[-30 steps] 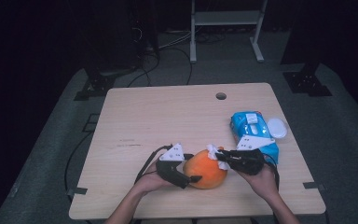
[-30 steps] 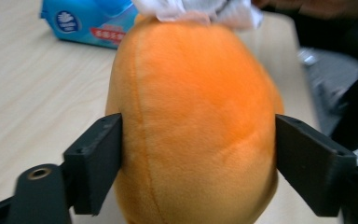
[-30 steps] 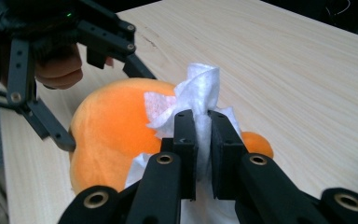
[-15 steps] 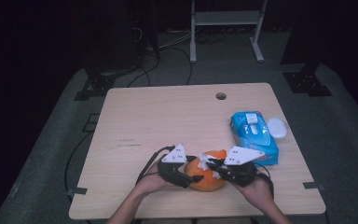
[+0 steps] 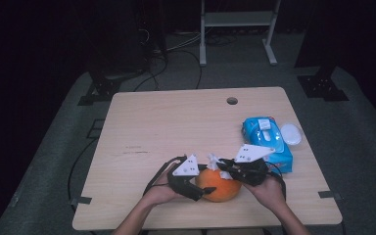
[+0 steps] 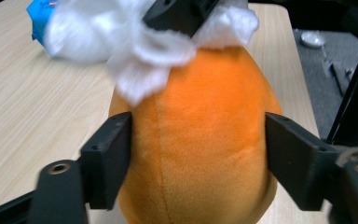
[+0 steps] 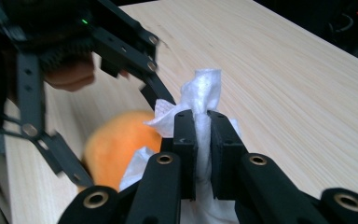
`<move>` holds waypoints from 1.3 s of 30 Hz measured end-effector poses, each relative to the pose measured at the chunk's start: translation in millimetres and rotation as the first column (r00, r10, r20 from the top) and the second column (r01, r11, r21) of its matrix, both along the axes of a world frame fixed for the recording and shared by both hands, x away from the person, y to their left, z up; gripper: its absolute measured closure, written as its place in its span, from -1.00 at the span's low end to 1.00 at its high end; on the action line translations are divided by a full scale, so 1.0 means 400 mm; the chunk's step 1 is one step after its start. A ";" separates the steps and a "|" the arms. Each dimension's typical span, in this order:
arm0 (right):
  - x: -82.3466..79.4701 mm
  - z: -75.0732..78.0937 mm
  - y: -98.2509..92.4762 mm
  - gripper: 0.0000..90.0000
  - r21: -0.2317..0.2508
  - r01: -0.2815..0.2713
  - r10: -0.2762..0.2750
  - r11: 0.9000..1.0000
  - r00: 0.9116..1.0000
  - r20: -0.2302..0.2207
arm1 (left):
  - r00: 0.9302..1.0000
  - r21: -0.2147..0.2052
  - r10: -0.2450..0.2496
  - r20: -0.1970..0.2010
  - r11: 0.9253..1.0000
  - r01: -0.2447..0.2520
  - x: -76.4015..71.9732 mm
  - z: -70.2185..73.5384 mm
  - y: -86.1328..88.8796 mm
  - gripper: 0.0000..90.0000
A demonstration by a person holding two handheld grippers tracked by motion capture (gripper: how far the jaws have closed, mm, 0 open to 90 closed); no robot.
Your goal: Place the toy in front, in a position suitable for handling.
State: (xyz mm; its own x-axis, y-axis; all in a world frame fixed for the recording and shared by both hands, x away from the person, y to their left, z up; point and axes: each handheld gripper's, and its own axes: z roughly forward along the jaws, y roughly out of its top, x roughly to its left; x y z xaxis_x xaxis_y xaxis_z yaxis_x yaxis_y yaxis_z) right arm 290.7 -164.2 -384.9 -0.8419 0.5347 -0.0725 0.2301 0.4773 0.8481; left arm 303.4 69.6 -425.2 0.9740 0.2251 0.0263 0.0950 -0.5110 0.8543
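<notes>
Left gripper view: orange plush (image 6: 200,154) cut off at 6 o'clock, top hidden under a blurred white wipe (image 6: 135,51). Right gripper view: left tongs (image 7: 74,154) blurred at 9 o'clock, covering part of the plush. High view: forearms cut off at the bottom edge; blue pack's (image 5: 269,142) label too small to read.

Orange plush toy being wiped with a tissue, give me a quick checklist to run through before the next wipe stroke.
1. White tissue pinched in the right tongs: ok, jaws shut on it.
2. Round orange plush toy between the left tongs: ok, a jaw on each side; they have just been opening a little, so firm pressure: cannot tell.
3. Tissue touching the toy's top: ok in the left gripper view.
4. Toy resting on the light wooden table: ok.
5. Blue wipes packet out of the stroke's way: ok, it lies beside the right hand.
</notes>
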 end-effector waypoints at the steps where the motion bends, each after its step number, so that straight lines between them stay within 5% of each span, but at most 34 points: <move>1: -0.001 -0.002 -0.013 0.82 0.001 0.012 -0.012 1.000 1.000 0.001 | 1.000 -0.007 0.006 -0.011 1.000 -0.006 0.002 0.000 0.000 -0.51; 4: -0.008 -0.005 -0.041 0.82 0.027 0.027 -0.027 0.999 0.999 -0.017 | 0.999 -0.025 0.012 -0.053 1.000 -0.014 0.005 0.004 -0.006 -0.60; 7: -0.017 -0.005 -0.041 0.82 0.029 0.028 -0.028 0.999 0.999 -0.019 | 0.999 -0.007 0.008 -0.041 1.000 -0.008 -0.001 0.006 -0.010 -0.46; 11: -0.039 0.005 0.001 0.82 0.030 -0.015 0.015 0.999 1.000 -0.008 | 1.000 0.012 -0.002 -0.010 1.000 0.002 -0.006 0.009 -0.012 -0.37; 14: -0.052 0.002 0.064 0.82 -0.012 -0.070 0.070 0.997 0.997 0.009 | 1.000 0.032 -0.017 0.007 0.999 0.017 -0.014 0.008 -0.012 -0.32; 18: -0.045 0.003 0.076 0.82 -0.028 -0.074 0.074 0.997 0.997 0.009 | 1.000 0.030 -0.017 0.003 0.999 0.017 -0.009 0.003 -0.002 -0.28; 23: -0.019 0.002 0.006 0.82 0.014 0.000 0.001 1.000 1.000 -0.004 | 0.999 0.009 -0.014 -0.047 1.000 0.015 0.016 -0.016 0.026 -0.27; 28: 0.001 -0.040 -0.112 0.82 0.126 0.076 -0.061 0.989 0.991 -0.115 | 0.997 -0.019 -0.015 -0.079 1.000 0.014 0.030 -0.029 0.043 -0.28; 32: -0.017 -0.048 -0.125 0.82 0.118 0.078 -0.064 0.990 0.991 -0.119 | 0.997 -0.019 -0.013 -0.082 1.000 0.011 0.034 -0.033 0.046 -0.28; 39: -0.041 -0.050 -0.078 0.82 0.113 0.014 -0.004 0.994 0.996 -0.092 | 0.994 -0.019 0.015 -0.106 1.000 -0.017 0.044 -0.035 0.051 -0.36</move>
